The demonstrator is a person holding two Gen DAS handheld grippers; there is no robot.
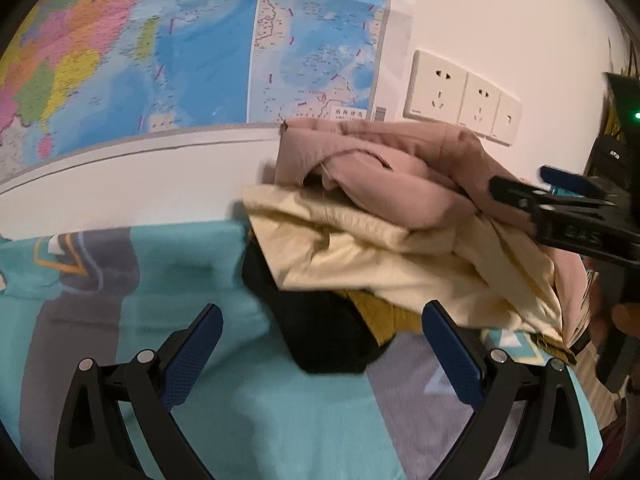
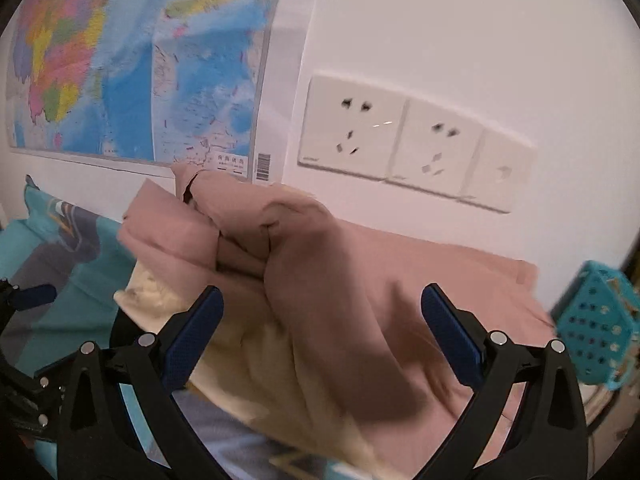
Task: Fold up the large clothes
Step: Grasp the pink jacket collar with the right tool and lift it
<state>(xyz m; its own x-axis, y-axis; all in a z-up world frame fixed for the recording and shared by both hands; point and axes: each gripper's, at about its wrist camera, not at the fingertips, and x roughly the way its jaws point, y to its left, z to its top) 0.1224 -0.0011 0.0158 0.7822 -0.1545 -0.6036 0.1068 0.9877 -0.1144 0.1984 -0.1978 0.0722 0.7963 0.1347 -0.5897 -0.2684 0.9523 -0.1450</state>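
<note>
Teal and grey patterned bedding [image 1: 192,264] covers the surface at left, running up to a white wall where a coloured map [image 1: 160,48] hangs. The left gripper [image 1: 320,356] hovers low over this bedding, its blue-padded jaws spread wide and holding nothing. Just ahead of it, and slightly to its right, stands a stack of folded clothes: a black garment [image 1: 320,328] at the bottom, a mustard-yellow layer [image 1: 380,316] above it (only an edge shows), then a cream garment [image 1: 360,248], with a pink garment [image 1: 380,168] on top. The stack sits against the wall, below the map's lower right corner.

Further right, a row of white wall sockets [image 1: 460,96] is set into the wall above the pile. The right gripper [image 2: 320,336] reaches in from the right side of the stack; in its own view its jaws stand wide apart over the pink garment's rumpled top, gripping nothing, with cream cloth showing beneath at the lower left. The pink fabric spreads rightward along the wall under the sockets. At the far right edge of the right wrist view sits a teal perforated basket [image 2: 596,336], just beside the clothes. Both views are slightly blurred.
</note>
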